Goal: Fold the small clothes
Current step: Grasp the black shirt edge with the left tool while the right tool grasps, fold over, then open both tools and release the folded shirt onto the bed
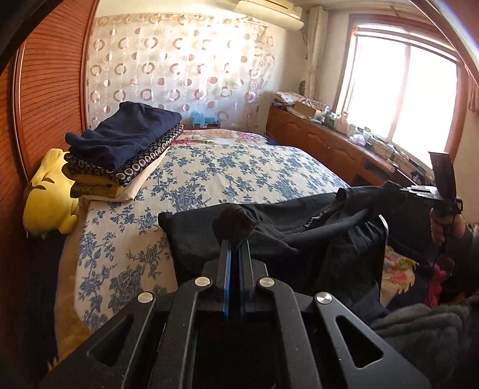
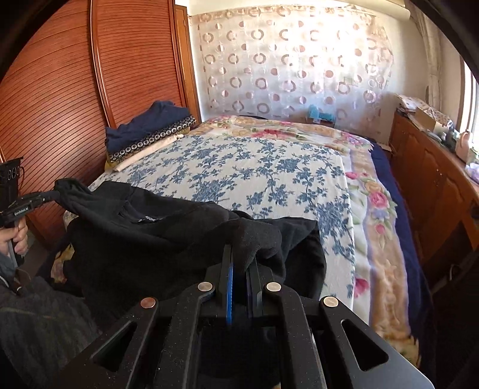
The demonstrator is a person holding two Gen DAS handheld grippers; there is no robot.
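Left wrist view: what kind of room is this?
A home bedroom, most likely: a bed with a blue floral cover, a stack of folded clothes beside a wooden wardrobe, and a wall air conditioner.

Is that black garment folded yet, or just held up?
Not folded: the black garment hangs stretched between the left gripper and right gripper, both jaws shut on its top edge, above the bed.
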